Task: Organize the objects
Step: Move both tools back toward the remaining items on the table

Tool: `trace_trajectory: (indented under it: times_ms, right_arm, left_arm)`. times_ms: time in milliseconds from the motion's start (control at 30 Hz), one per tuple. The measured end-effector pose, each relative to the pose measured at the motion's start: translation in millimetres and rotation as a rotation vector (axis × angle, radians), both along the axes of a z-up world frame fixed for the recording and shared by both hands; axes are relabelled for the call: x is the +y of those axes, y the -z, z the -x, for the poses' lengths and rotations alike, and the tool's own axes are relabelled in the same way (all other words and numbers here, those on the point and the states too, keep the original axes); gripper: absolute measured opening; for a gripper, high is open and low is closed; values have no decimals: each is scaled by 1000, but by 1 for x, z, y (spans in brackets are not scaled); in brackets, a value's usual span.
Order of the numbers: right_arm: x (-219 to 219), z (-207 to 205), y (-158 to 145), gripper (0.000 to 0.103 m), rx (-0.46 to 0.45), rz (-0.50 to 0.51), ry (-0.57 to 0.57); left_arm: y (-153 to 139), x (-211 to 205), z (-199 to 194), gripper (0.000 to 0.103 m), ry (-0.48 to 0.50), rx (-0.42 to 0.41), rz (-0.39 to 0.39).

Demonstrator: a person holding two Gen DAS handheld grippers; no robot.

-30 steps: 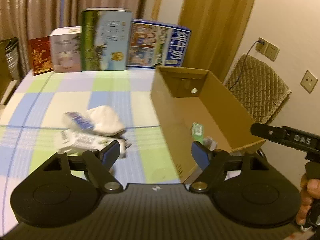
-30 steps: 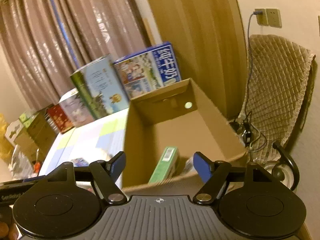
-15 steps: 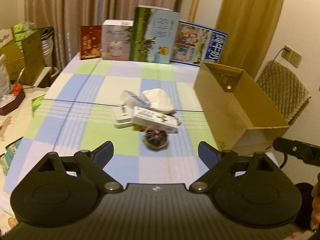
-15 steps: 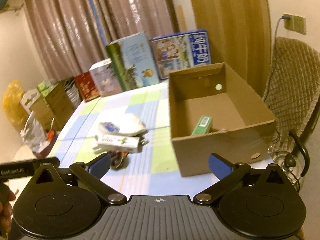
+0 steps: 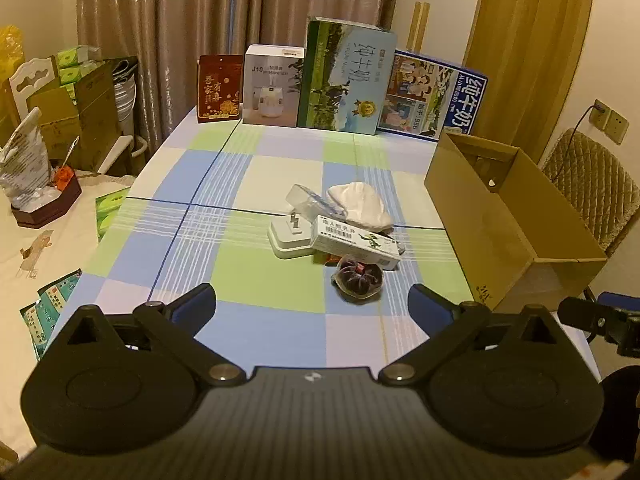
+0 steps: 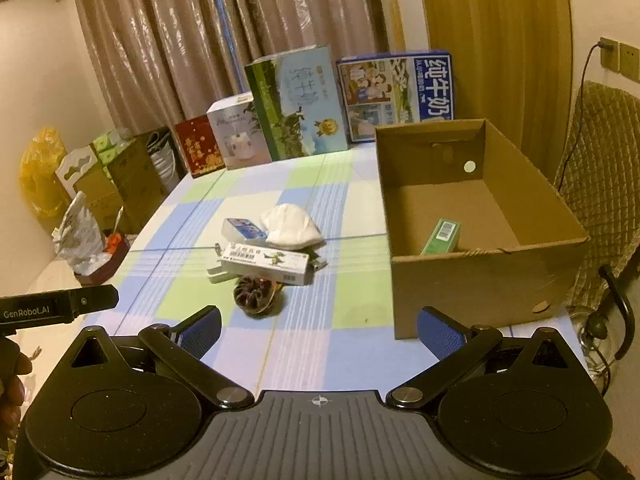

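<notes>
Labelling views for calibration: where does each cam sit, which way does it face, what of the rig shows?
Left wrist: on the open left hand-held gripper, facing across the checked tablecloth toward the clutter pile.
Right wrist: on the open right hand-held gripper, facing the cardboard box holding a green carton; left hand shows.
Shared: white medicine box.

green box [image 6: 441, 237] half hidden behind cardboard box [image 6: 472, 280] wall, white charger [image 5: 289, 238] partly under long carton [image 5: 355, 242]

bare tablecloth [image 6: 320, 344] ahead of both gaping hand-held grippers; item pile [image 6: 268, 256] mid-table, cardboard box [image 6: 476, 276] rightward.
</notes>
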State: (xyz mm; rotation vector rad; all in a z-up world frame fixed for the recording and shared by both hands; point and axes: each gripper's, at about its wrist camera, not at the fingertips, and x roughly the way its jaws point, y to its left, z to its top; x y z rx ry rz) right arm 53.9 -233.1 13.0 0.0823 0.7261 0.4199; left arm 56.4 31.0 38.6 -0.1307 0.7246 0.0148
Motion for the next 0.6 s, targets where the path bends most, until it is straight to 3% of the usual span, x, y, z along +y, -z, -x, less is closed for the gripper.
trace_trajectory:
  times_ms: [600]
  right_arm:
    - [16,-6,13,101,25,23,-26]
  left_arm:
    - [12,6,-4,102,-7,24,-1]
